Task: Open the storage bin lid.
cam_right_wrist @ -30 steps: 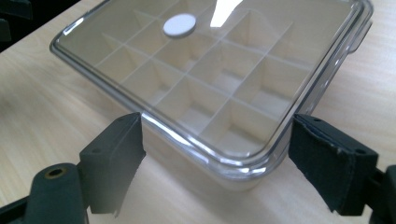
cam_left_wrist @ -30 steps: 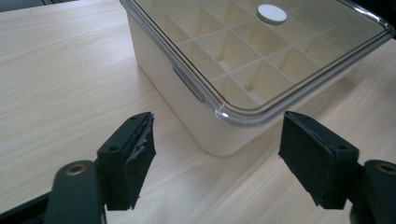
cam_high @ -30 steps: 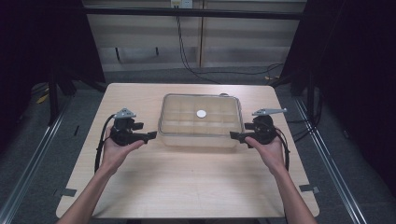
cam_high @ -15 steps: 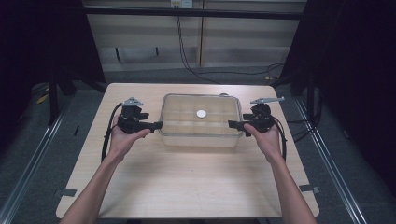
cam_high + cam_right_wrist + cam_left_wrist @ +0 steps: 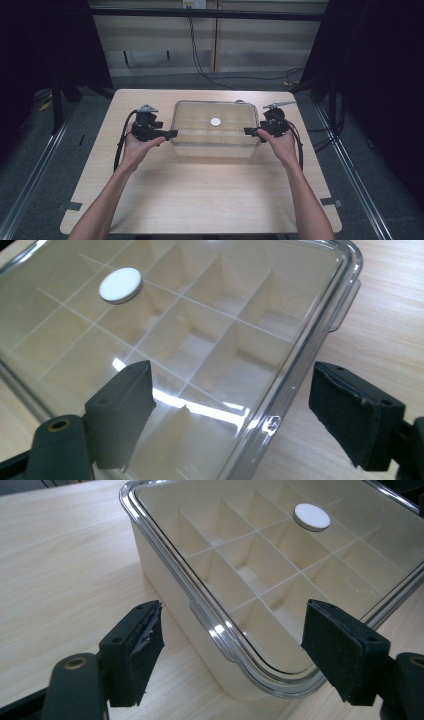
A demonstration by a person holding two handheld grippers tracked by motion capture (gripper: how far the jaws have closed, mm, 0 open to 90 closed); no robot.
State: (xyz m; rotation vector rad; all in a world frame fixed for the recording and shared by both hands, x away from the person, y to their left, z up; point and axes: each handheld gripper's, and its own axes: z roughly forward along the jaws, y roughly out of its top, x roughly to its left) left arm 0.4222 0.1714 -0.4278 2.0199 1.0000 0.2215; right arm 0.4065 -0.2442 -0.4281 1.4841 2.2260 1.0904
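A person's forearms reach in from the near edge of the table (image 5: 200, 200), one gripper in each hand, and both end at the clear-lidded box (image 5: 215, 129) that sits toward the far middle of the tabletop. The left gripper (image 5: 170, 133) is at the box's left end, its jaws wide apart with the lid's rim and corner between them, the pads not pressing on it. The right gripper (image 5: 249, 131) is at the box's right end, jaws equally spread over the rim there, gripping nothing. On the lid's centre lies a white round disc (image 5: 215, 121), above the box's inner dividers.
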